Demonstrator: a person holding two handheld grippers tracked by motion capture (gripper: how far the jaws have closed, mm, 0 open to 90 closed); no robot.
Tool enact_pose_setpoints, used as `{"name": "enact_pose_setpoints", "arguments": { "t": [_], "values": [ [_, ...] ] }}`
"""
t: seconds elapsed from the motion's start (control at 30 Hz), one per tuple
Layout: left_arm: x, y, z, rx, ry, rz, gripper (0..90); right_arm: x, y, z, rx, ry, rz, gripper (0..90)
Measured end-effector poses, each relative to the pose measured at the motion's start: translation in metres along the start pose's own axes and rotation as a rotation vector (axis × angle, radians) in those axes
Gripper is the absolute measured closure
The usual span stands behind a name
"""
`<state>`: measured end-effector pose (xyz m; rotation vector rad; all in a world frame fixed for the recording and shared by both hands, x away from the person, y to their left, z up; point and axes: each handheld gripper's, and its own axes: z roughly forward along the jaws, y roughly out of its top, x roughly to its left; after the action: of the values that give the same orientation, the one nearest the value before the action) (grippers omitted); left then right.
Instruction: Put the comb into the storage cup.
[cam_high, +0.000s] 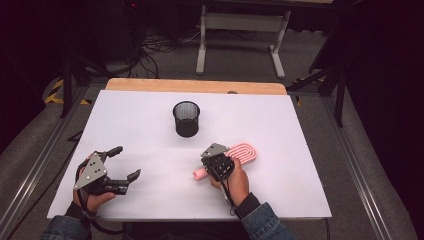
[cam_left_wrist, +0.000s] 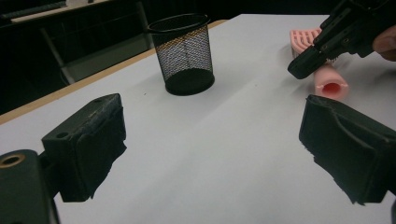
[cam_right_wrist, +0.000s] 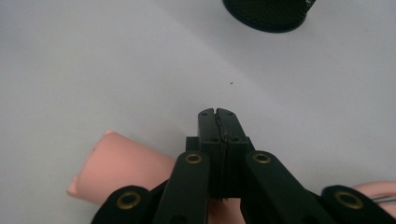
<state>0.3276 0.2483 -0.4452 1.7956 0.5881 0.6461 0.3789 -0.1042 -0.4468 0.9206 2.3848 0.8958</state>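
Right gripper view: the closed right tool (cam_right_wrist: 218, 113) sits directly above the pink handle (cam_right_wrist: 123, 172).

Mesh cup (cam_high: 186, 119) stands behind the pink tool (cam_high: 239, 155) on the table (cam_high: 150, 150)

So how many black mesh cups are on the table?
1. The mesh cup stands upright near the table's middle, toward the far edge, apart from the pink tool and both grippers.

A recording lab or test studio: a white tabletop (cam_high: 150, 130) on a wooden board sits inside a metal frame (cam_high: 35, 165), ringed by dark curtained walls, with tangled cables (cam_high: 160, 47) on grey carpet, yellow-black hazard tape (cam_high: 55, 92) and an adjustable desk's white legs (cam_high: 202, 45) behind.
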Motion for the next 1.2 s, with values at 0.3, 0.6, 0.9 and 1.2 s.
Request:
{"name": "enact_pose_setpoints", "arguments": {
  "t": [0.3,0.6,0.9,1.2],
  "values": [
    [0.000,0.000,0.001,-0.002,0.000,-0.004,8.4,-0.005,-0.012,-0.013,0.021,0.059,-0.006,89.6],
    [0.000,-0.001,0.002,-0.005,-0.004,-0.018,8.6,-0.014,-0.023,-0.027,0.032,0.091,-0.013,88.9],
    [0.001,-0.001,0.001,-0.009,-0.006,-0.034,8.9,-0.022,-0.032,-0.036,0.052,0.111,-0.021,89.0],
    [0.001,-0.001,0.002,-0.003,-0.007,-0.029,9.0,-0.033,-0.047,-0.045,0.076,0.109,-0.006,88.7]
  ]
}}
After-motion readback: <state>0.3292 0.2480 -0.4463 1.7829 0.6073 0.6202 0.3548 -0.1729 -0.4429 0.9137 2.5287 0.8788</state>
